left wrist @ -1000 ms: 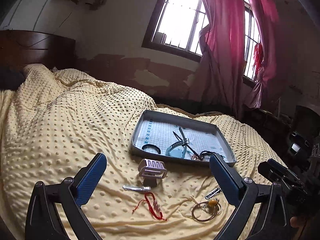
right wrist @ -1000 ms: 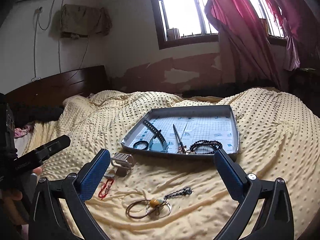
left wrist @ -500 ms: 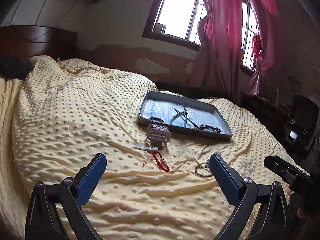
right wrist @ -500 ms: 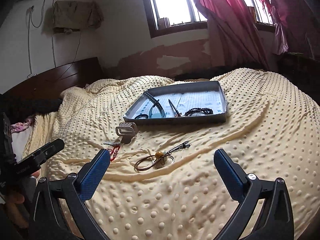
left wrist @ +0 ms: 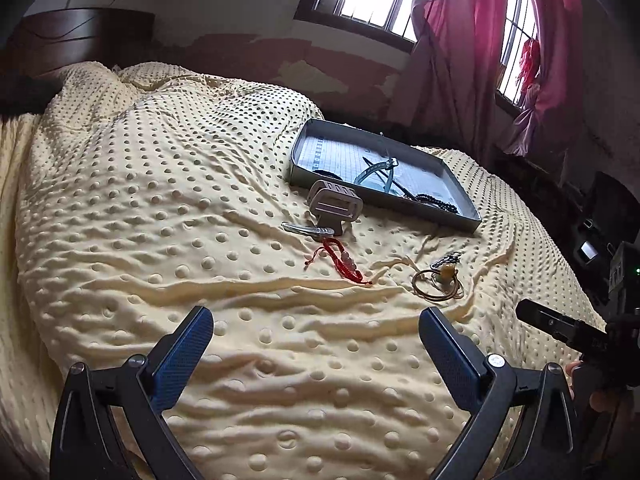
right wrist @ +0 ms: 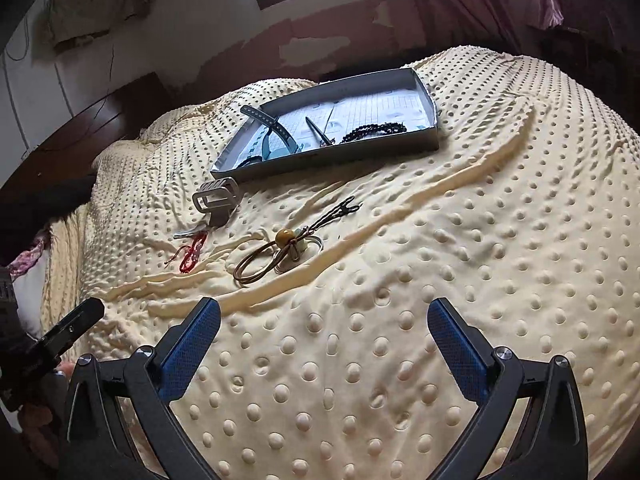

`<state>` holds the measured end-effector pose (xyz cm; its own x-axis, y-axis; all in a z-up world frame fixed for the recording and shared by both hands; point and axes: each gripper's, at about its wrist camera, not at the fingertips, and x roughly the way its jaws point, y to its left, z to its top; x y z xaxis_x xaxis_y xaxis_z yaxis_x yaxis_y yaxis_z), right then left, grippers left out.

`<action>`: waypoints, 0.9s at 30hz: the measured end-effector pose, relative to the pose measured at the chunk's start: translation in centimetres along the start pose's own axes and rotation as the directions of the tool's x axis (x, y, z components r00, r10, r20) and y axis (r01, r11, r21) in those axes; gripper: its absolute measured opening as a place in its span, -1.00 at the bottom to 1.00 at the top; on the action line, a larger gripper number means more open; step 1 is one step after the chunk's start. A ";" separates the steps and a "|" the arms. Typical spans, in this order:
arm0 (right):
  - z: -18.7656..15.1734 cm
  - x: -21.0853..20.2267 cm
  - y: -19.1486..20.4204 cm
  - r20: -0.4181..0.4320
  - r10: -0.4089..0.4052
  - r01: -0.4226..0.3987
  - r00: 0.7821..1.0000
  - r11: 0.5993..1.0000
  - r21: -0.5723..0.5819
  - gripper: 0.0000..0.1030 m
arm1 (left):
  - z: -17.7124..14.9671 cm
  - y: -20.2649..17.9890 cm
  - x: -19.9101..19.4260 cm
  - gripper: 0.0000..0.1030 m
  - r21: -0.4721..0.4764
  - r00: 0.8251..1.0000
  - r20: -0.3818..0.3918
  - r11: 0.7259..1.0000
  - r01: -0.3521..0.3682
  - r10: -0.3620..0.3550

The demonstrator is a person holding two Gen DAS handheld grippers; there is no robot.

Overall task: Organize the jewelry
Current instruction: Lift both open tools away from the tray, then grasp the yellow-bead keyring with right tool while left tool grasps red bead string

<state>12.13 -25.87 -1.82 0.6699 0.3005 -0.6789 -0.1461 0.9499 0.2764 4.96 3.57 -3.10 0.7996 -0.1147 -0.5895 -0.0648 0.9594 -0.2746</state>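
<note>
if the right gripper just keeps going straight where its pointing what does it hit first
Most likely the bare yellow blanket just ahead of the open right gripper. Nothing lies between its fingers; the brown cord loop sits further on and left, though depth is unclear.

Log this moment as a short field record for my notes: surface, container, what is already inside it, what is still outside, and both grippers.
surface: yellow dotted blanket
container: shallow grey cardboard tray
inside: black bead bracelet, grey perforated strap, dark thin pin
outside: red cord bracelet, brown cord loop with amber bead, grey plastic hair claw, silver clip
left gripper: open, empty
right gripper: open, empty
</note>
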 end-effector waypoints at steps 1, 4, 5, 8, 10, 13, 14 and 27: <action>0.0 0.2 0.0 -0.011 0.011 -0.011 1.000 1.000 0.000 0.97 | 0.0 0.0 0.2 1.00 -0.003 1.000 -0.006 1.000 0.001 -0.001; 0.3 0.9 0.1 -0.041 0.038 -0.038 0.998 0.999 -0.002 0.97 | 0.1 0.1 0.7 1.00 -0.015 1.000 -0.017 1.000 0.019 -0.019; 0.4 1.1 0.1 -0.047 0.042 -0.042 0.998 0.999 -0.004 0.97 | 0.2 0.0 0.9 1.00 -0.017 0.999 -0.021 0.999 0.028 -0.028; 1.0 1.6 0.1 -0.065 0.070 -0.072 0.995 0.997 -0.017 0.97 | 0.4 -0.2 1.5 1.00 -0.015 0.998 -0.032 0.998 0.054 -0.055; 1.6 1.9 0.1 -0.068 0.096 -0.098 0.993 0.995 -0.030 0.96 | 0.5 -0.4 1.9 0.97 -0.011 0.998 -0.035 0.998 0.060 -0.061; 2.5 2.7 0.6 -0.074 0.104 -0.109 0.992 0.991 -0.075 0.73 | 0.5 -0.5 2.5 0.87 -0.007 0.997 -0.042 0.998 0.064 -0.064; 2.8 2.9 0.8 -0.077 0.102 -0.110 0.992 0.989 -0.095 0.66 | 0.6 -0.6 2.7 0.85 -0.007 0.997 -0.045 0.998 0.066 -0.066; 4.2 6.6 3.5 -0.151 0.080 -0.123 0.985 0.944 -0.308 -0.02 | 1.4 -3.1 4.6 0.16 0.148 0.998 -0.027 0.987 0.058 -0.055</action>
<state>19.16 -20.95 -2.49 0.5385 0.3846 -0.7497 -0.4443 0.8856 0.1352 9.71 0.46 -3.90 0.7857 -0.1738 -0.5937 0.0710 0.9787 -0.1926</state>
